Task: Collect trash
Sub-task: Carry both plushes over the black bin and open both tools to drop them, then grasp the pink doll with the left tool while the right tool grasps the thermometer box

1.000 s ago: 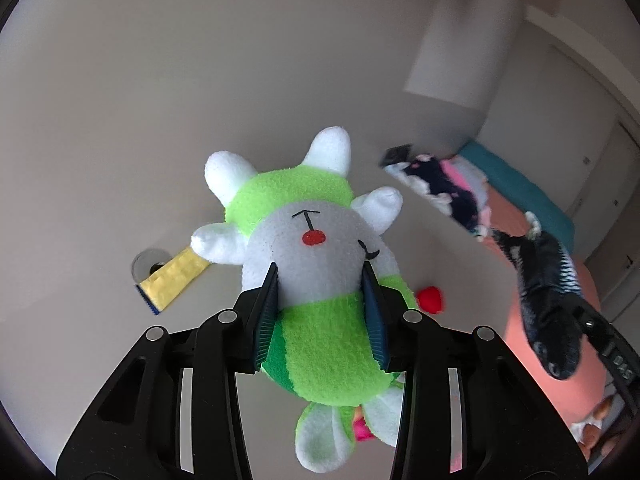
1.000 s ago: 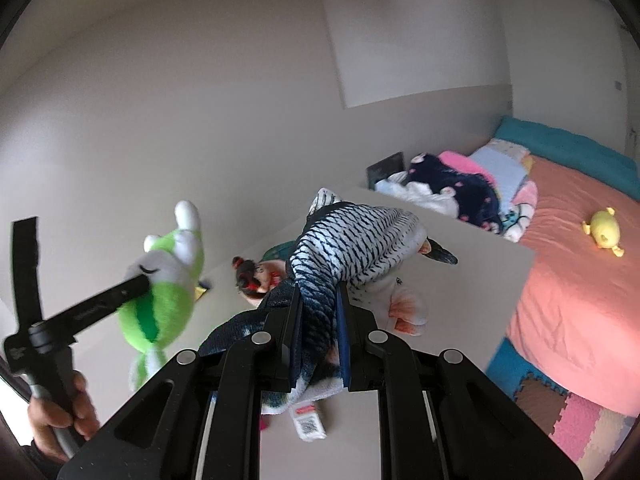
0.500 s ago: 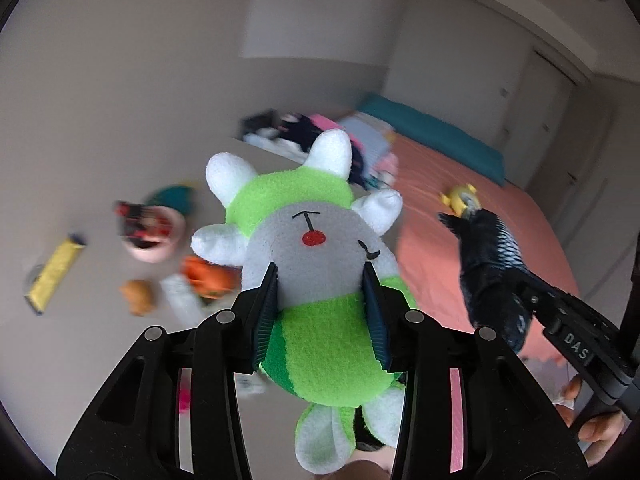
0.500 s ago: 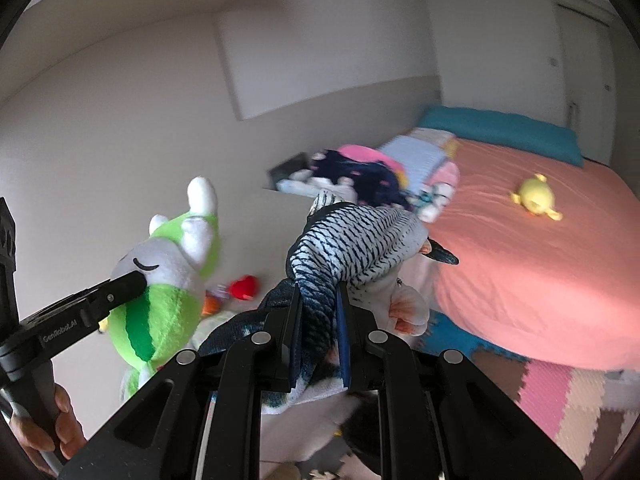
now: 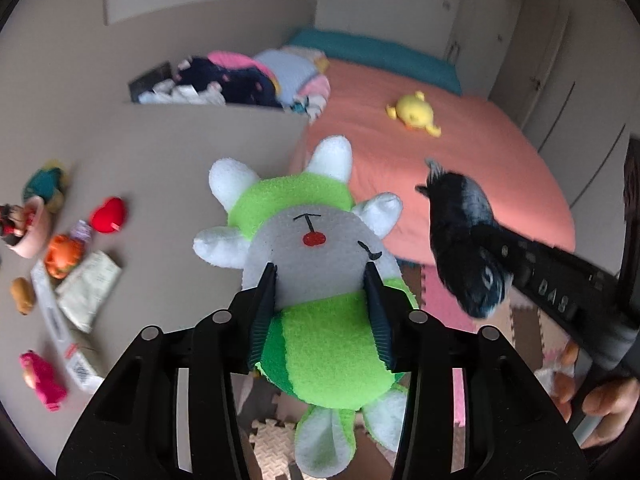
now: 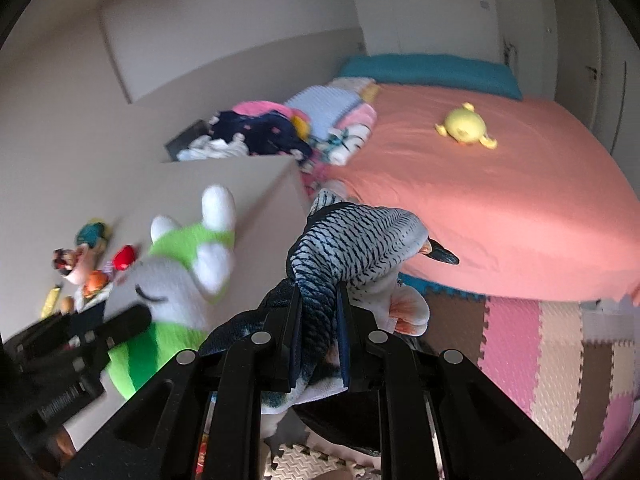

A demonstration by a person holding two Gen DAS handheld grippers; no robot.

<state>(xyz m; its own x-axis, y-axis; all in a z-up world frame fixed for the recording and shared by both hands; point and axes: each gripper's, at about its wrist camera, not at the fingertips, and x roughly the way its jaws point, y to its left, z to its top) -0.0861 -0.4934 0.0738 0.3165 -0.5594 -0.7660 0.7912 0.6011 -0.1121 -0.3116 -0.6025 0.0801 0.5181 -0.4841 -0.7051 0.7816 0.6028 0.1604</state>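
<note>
On the table (image 5: pixel 168 160), left of the left gripper's jaws, lie wrappers (image 5: pixel 86 288) among small toys (image 5: pixel 108 215). The left gripper (image 5: pixel 320 280) clamps a green-and-white plush rabbit (image 5: pixel 316 248) between its pads; its jaws have just been opening slightly, the rabbit between them. To the right, the right gripper (image 6: pixel 318 300) is closed tight on a striped plush fish (image 6: pixel 352 244). Beyond lies a bed (image 6: pixel 500 200).

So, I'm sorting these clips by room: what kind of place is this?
Most likely a child's bedroom: a bed with a coral sheet, foam puzzle floor mats, and small toys scattered on a beige tabletop.
</note>
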